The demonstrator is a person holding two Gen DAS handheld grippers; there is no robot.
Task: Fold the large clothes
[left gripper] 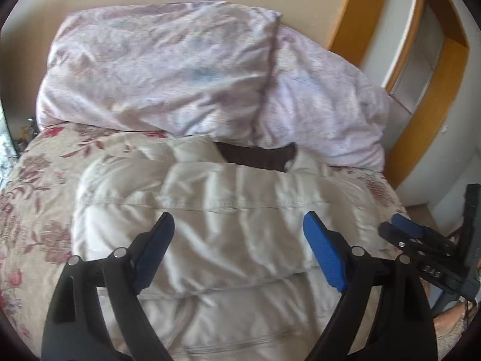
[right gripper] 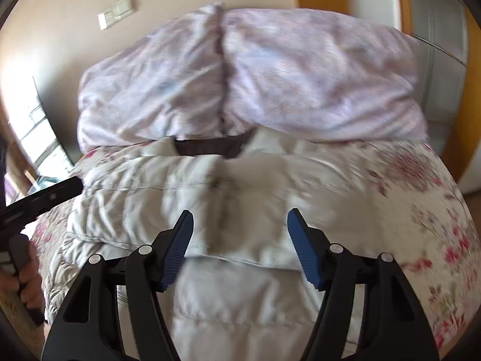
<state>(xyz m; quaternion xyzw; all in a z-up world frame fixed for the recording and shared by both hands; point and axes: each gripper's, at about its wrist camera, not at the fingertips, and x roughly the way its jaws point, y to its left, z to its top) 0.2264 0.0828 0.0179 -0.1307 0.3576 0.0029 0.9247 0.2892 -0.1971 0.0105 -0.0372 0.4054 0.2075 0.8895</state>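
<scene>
A cream quilted puffer jacket (left gripper: 210,210) lies folded on the bed, its dark brown collar (left gripper: 258,156) at the far side. It also shows in the right wrist view (right gripper: 228,204), with the collar (right gripper: 207,147) at the far edge. My left gripper (left gripper: 239,234) is open and empty above the jacket's near fold. My right gripper (right gripper: 240,225) is open and empty over the jacket's middle. The right gripper (left gripper: 402,228) also shows in the left wrist view at the jacket's right edge. The left gripper's tip (right gripper: 72,186) shows at the jacket's left edge.
The bed has a floral cover (left gripper: 39,198). A bunched pale lilac duvet (left gripper: 168,69) lies at the bed's far end against the wall. A wooden-framed wardrobe (left gripper: 427,45) stands to the right. A window (right gripper: 39,138) is at the left.
</scene>
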